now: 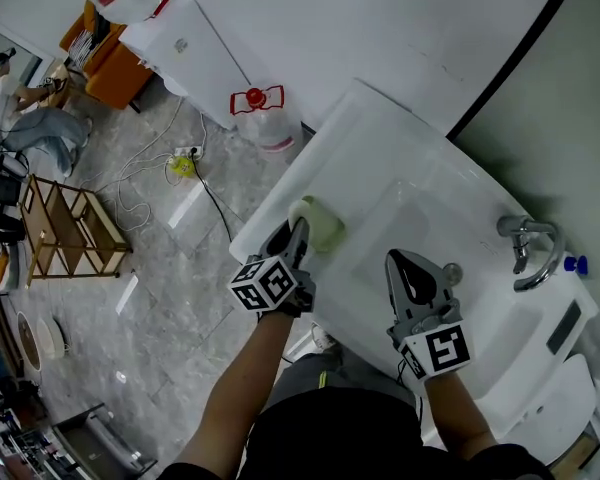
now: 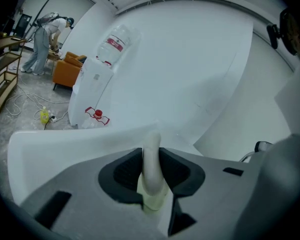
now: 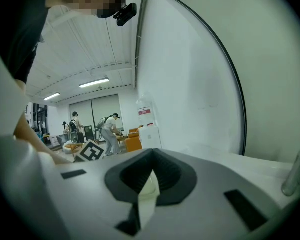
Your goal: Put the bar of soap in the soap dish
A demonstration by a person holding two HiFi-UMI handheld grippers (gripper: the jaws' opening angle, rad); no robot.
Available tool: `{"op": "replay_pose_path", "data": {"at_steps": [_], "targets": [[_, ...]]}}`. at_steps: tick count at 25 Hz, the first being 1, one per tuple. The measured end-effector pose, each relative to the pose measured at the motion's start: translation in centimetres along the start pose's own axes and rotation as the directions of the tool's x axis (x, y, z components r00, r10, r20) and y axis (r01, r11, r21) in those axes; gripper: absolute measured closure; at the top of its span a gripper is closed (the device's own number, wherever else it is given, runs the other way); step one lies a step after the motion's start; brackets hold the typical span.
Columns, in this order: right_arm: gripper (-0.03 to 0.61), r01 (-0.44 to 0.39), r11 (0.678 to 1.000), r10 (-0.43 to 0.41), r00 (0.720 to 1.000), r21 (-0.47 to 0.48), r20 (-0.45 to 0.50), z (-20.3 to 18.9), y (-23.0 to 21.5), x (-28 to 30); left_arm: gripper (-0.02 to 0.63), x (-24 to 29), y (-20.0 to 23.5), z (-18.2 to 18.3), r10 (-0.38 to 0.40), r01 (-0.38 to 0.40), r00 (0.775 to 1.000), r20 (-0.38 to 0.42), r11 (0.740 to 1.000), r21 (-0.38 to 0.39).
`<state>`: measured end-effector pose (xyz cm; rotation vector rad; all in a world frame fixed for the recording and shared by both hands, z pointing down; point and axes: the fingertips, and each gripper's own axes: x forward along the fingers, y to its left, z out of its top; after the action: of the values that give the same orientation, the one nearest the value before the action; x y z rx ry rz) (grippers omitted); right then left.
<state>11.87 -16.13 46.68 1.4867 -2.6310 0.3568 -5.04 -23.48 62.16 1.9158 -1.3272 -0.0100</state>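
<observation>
While the left hand-held gripper (image 2: 151, 156) was clamped on the bar of soap (image 2: 151, 170), its two dark pads pressed the pale bar's flat faces, so the bar stood edge-on between them with its rounded end poking out past the tips. That grip across the thin dimension looked chosen for a reason: soap is slick, and squeezing the broad faces gave the pads the most surface to hold. It also left the bar's long edge free to be lowered first.

From the head view, the bar hung over the near left corner of the white washbasin (image 1: 280, 196), close above its rim, and I could not tell whether it touched. The gripper pointed a little downward toward that corner, which suggested the set-down spot lay there. I could not pick out a soap dish with any certainty, because the bar and the jaws covered whatever sat beneath them.

The right hand-held gripper (image 1: 394, 260) had its jaws together on nothing. It waited over the bowl, well apart from the soap, probably kept clear so the left had room. Beyond it, the drain (image 1: 452, 273) and the chrome tap (image 1: 528, 251) sat at the far right of the washbasin, away from the work.
</observation>
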Motion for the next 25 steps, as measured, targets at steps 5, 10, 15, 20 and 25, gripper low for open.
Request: {"op": "replay_pose_path", "data": {"at_steps": [5, 10, 15, 20, 25], "targets": [[0.566, -0.004, 1.000, 0.004, 1.000, 0.019, -0.012, -1.3, -0.5, 0.6, 0.497, 0.3, 0.4, -0.8, 0.036, -0.036, 0.998, -0.042, 0.999, -0.008], [0.566, -0.011, 0.999, 0.012, 1.000, 0.041, -0.020, -2.2, -0.9, 0.9, 0.499, 0.9, 0.6, -1.4, 0.061, -0.064, 0.996, -0.064, 0.996, -0.061], [0.565, -0.006, 0.999, 0.008, 0.999, 0.049, -0.038, -3.3, -1.5, 1.0, 0.499, 1.9, 1.1, -2.2, 0.097, -0.104, 0.992, -0.086, 0.991, -0.087], [0.565, -0.013, 0.998, 0.016, 0.999, 0.062, -0.052, -3.9, -1.8, 1.3, 0.499, 2.3, 1.0, -2.7, 0.123, -0.132, 0.987, -0.107, 0.989, -0.074], [0.565, -0.015, 0.998, 0.018, 0.998, 0.069, -0.055, -4.1, -2.2, 1.4, 0.499, 2.7, 1.1, -3.3, 0.147, -0.158, 0.980, -0.135, 0.985, -0.073]]}}
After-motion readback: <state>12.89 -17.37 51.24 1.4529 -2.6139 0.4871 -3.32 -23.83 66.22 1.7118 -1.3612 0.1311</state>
